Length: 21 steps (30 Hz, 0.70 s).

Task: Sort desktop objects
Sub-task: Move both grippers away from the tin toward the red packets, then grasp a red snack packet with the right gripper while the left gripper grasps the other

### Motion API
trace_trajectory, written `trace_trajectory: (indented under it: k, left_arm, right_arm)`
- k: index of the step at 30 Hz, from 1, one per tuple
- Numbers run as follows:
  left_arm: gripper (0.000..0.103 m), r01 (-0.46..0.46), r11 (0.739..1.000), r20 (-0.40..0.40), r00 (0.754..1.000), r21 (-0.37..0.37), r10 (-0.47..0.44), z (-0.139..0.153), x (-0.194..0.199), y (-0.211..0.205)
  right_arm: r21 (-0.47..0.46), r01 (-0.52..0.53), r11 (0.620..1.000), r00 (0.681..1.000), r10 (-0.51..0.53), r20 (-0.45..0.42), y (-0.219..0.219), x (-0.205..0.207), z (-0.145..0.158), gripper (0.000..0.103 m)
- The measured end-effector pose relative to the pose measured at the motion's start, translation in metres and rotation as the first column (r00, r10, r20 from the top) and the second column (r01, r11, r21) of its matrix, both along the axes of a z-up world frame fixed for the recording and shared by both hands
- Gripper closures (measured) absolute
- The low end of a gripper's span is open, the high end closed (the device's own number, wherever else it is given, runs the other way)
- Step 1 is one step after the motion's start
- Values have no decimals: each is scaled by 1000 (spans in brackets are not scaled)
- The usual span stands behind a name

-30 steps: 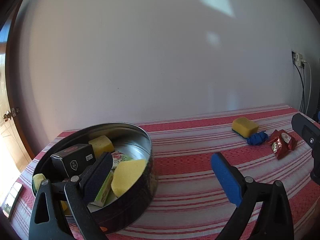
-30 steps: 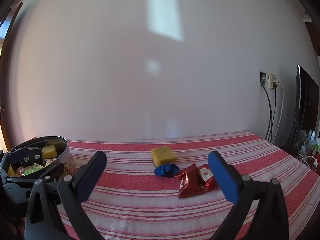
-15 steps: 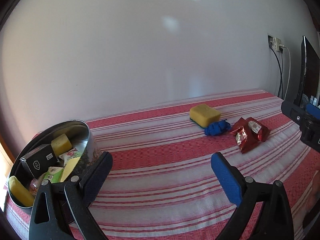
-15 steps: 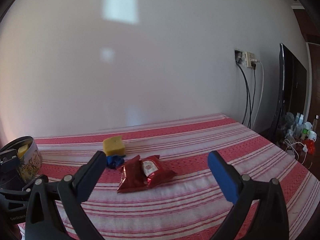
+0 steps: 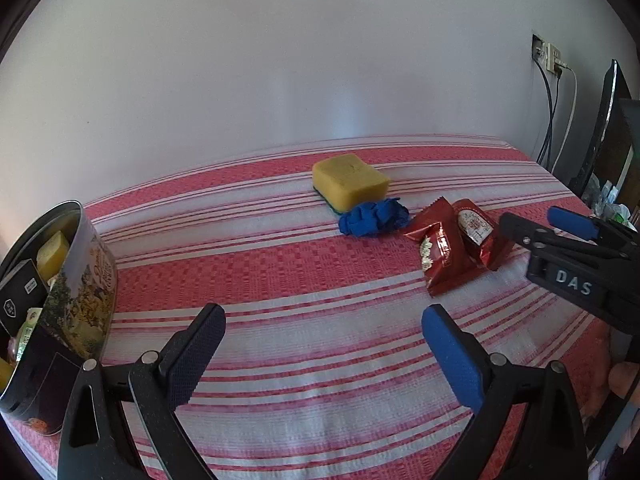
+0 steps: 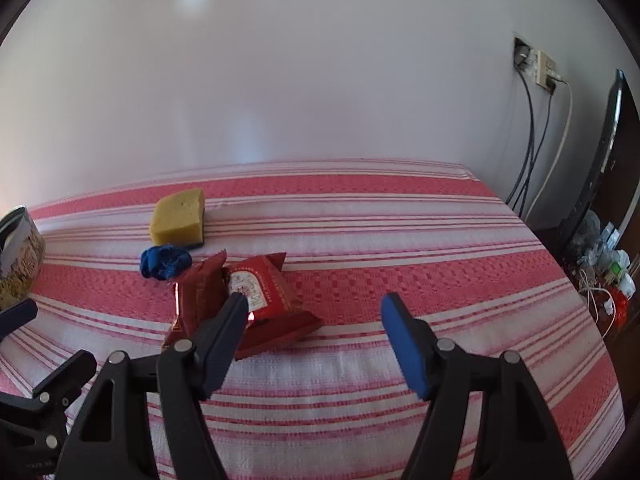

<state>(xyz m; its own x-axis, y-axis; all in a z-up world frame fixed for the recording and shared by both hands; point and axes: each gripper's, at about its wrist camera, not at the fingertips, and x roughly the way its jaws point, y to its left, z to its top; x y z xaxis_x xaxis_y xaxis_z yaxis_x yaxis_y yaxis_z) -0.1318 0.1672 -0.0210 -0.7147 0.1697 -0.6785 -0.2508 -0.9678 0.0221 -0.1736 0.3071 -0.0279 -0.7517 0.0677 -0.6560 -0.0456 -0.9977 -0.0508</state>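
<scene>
Two red snack packets [image 6: 264, 300] lie on the striped cloth just ahead of my right gripper [image 6: 315, 300]. Its jaws are closing; its left finger [image 6: 230, 328] overlaps the packets' near edge, and nothing sits between the pads. Behind the packets are a crumpled blue cloth [image 6: 164, 262] and a yellow sponge [image 6: 178, 220]. My left gripper [image 5: 322, 314] hovers open over bare cloth, well short of the sponge [image 5: 350, 182], blue cloth [image 5: 374, 218] and packets [image 5: 444, 252]. A round tin [image 5: 80, 280] with sponges and a black box stands at the far left.
The striped tablecloth [image 5: 280, 264] reaches back to a white wall. At the right are a wall socket with hanging cables [image 6: 536, 64], a dark screen edge [image 6: 608, 120] and small clutter [image 6: 604, 268] beyond the table's right edge. The right gripper's body [image 5: 576, 280] crosses the left wrist view.
Both views swung right and sank toward the table. The tin slid to the left edge. The right jaws narrowed, and the red packets now lie right at that gripper's left finger.
</scene>
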Motion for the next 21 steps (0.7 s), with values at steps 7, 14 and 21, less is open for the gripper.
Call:
trace_trajectory:
  k: [7,14,21]
  left_arm:
    - [3,15,1000,10,1000,-8,-15,0,-2,19]
    - [3,15,1000,28,999,4,-15,-1,-6,25]
    - [3,15,1000,16,1000,8,-15,1,-6,31]
  right_arm:
    - [-20,-86,996,990,88,110,-8,-38,-14,39]
    - [-57,-123,991,981,130,143,-9,-38,-20,62]
    - [-112,-107,988,993,113,45,8,-22,-7,62]
